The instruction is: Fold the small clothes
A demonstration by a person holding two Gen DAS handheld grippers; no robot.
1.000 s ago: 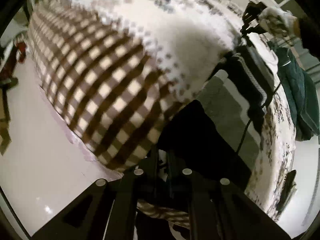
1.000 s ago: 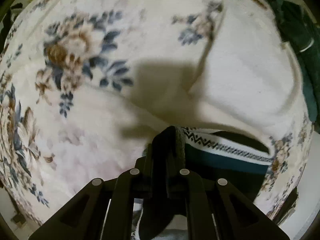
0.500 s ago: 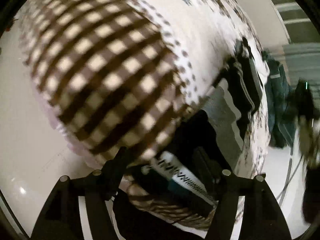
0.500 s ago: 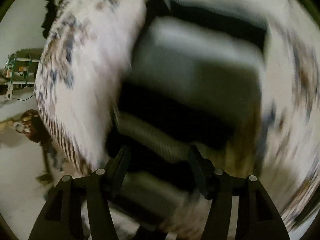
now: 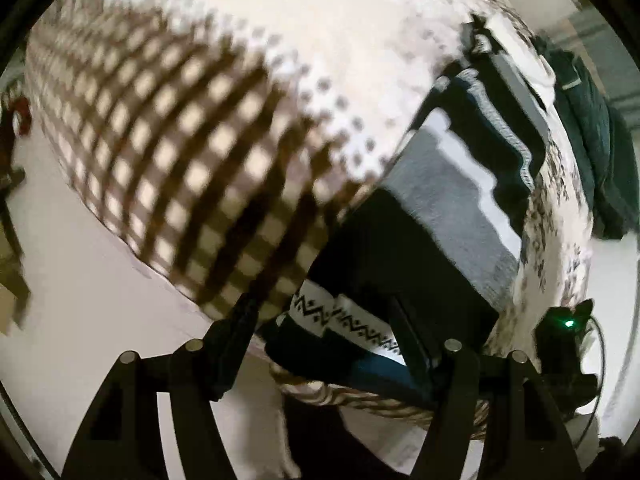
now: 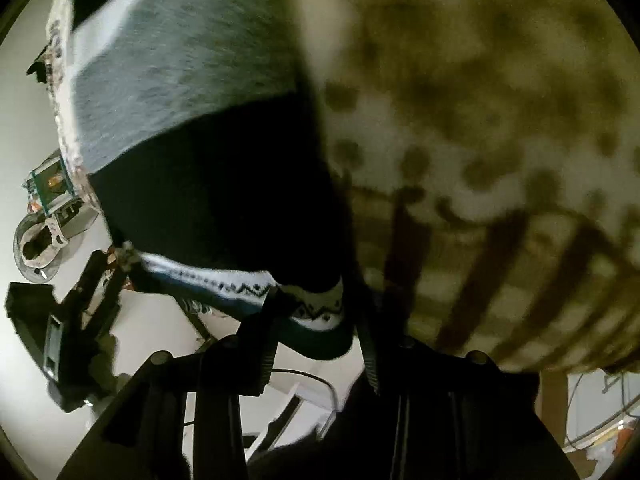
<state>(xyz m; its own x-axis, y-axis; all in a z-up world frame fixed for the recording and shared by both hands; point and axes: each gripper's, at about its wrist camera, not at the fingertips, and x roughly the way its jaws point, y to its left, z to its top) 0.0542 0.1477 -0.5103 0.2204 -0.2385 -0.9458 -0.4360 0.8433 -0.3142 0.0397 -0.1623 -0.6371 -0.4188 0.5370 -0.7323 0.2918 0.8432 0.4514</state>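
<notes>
A small knit sweater (image 5: 448, 200) with black, grey and white bands and a zigzag-patterned hem (image 5: 344, 320) lies on the cloth-covered table. In the left wrist view my left gripper (image 5: 324, 328) is open, its fingers on either side of the hem at the near table edge. In the right wrist view the sweater (image 6: 208, 160) fills the upper left, and my right gripper (image 6: 316, 316) is open around the hem corner (image 6: 316, 304). The other gripper (image 6: 80, 312) shows at the left.
The tablecloth is brown-checked (image 5: 168, 160) near the edge and floral (image 5: 560, 208) farther on. A dark green garment (image 5: 592, 144) lies at the far right. The white floor (image 5: 80, 320) lies below the table edge.
Both grippers were shut on the sweater one second ago. They let go and opened, and they now stand at the hem by the table's near edge. The right view has swung round.
</notes>
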